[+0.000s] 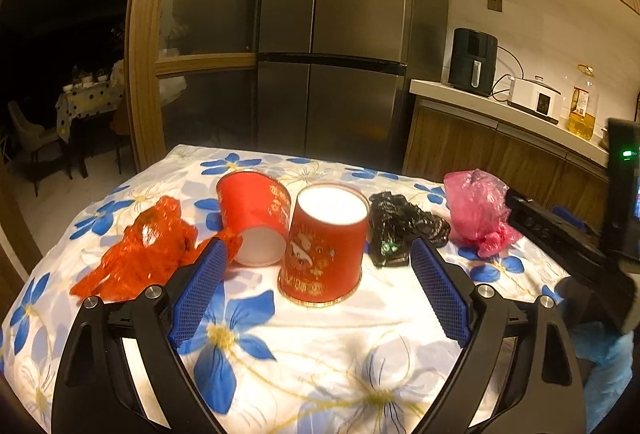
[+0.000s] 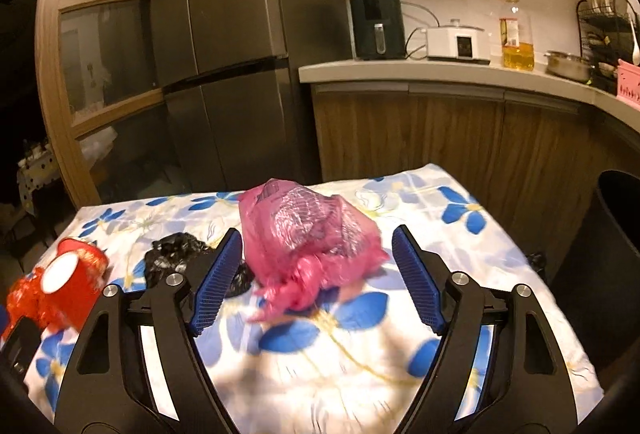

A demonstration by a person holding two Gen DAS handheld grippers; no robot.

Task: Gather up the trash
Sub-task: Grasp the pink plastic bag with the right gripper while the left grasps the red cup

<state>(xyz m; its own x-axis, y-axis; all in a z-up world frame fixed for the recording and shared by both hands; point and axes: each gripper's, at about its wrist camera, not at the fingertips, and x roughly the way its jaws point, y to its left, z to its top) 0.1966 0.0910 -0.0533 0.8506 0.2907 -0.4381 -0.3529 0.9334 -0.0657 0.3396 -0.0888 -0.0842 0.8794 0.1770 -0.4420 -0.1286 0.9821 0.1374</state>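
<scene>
Right gripper (image 2: pixel 316 238): spread wide, grasping nothing, its fingers flanking the pink plastic bag (image 2: pixel 308 238).
Pink bag: on the floral tablecloth (image 2: pixel 500 274), straight ahead between the jaws; bulk upright, crumpled neck toward the camera.
Left gripper (image 1: pixel 316 250): also wide apart and empty, facing the upturned red paper cup (image 1: pixel 326 246).
Nearer arm: right, judged best placed for the pink bag.
Dark bin (image 2: pixel 612 230): right of the table.
</scene>
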